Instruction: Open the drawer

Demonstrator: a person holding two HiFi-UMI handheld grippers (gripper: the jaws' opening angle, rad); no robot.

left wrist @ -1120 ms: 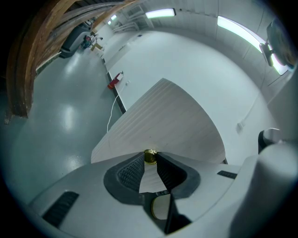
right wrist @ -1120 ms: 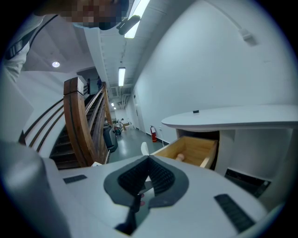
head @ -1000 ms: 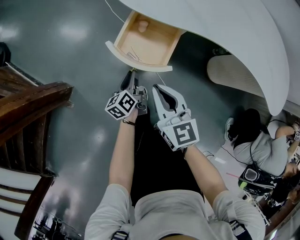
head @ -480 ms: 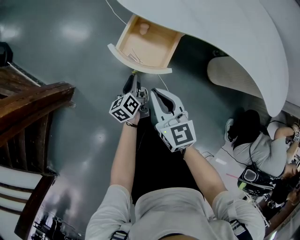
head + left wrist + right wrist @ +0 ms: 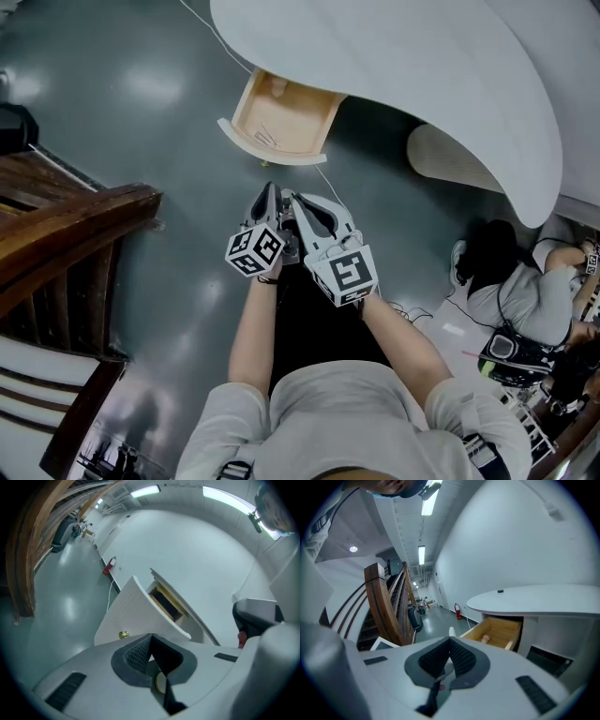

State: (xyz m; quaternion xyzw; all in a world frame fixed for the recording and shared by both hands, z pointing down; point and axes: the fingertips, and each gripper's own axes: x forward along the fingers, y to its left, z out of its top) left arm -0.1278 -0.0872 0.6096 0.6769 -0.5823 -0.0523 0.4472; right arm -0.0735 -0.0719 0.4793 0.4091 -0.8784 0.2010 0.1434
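The wooden drawer (image 5: 281, 112) stands pulled out from under the white round table (image 5: 422, 75). Its white curved front (image 5: 133, 613) carries a small brass knob (image 5: 123, 634). A small round pale thing (image 5: 485, 639) lies inside the drawer (image 5: 497, 632). My left gripper (image 5: 271, 189) hangs a short way back from the knob; its jaws have just closed and hold nothing (image 5: 151, 638). Close beside it on the right, my right gripper (image 5: 294, 201) is also shut and empty (image 5: 450, 641). Neither touches the drawer.
A dark wooden stair railing (image 5: 66, 225) fills the left side. A person (image 5: 511, 291) sits on the floor at the right with gear around them. A thin cable (image 5: 323, 178) runs across the grey floor below the drawer. A red fire extinguisher (image 5: 108, 566) stands by the far wall.
Both grippers have drawn back from the drawer front and risen, and now sit closer together. The left one has left the knob. The drawer stays pulled out.
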